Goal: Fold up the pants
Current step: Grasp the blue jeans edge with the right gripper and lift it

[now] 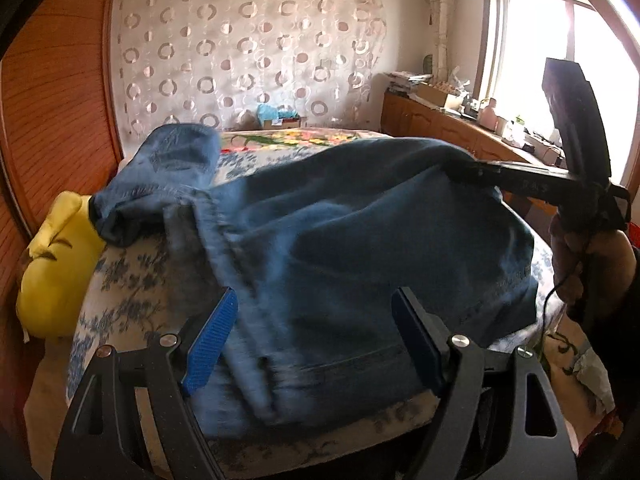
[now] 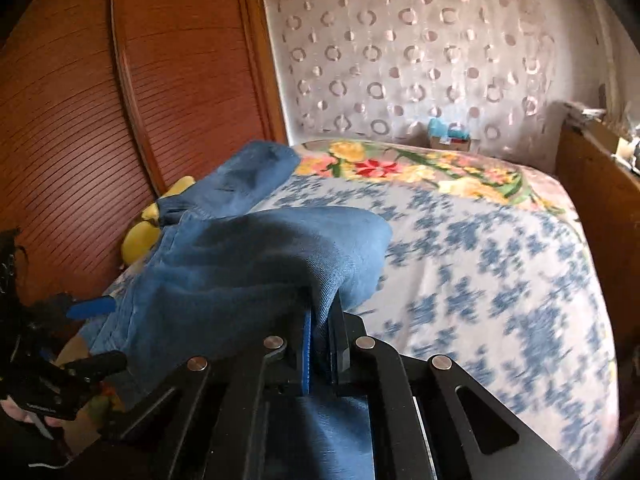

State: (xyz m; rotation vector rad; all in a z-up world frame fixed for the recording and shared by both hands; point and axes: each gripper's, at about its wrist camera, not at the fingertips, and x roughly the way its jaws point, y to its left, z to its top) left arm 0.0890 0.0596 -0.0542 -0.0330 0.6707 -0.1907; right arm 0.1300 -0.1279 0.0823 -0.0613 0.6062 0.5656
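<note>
Bed w/ flowered cover carries the pants, long axis running left-right across it. Right tongs pinch a raised fold (right end, nearer). Left tongs gape, empty, just over near hem.

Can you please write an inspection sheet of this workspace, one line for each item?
Surface: bed with blue-flowered cover, brighter floral blanket at the far end.
Job's things: blue jeans, rumpled, one edge lifted.
Clutter: yellow plush toy beside the bed; small box by the curtain.
Grippers: right gripper shut on the jeans; left gripper open, denim between its fingers, not clamped.
Cables: thin black cable hanging under the right hand.
Surroundings: wooden wardrobe, circle-patterned curtain, window, cluttered wooden cabinet.
</note>
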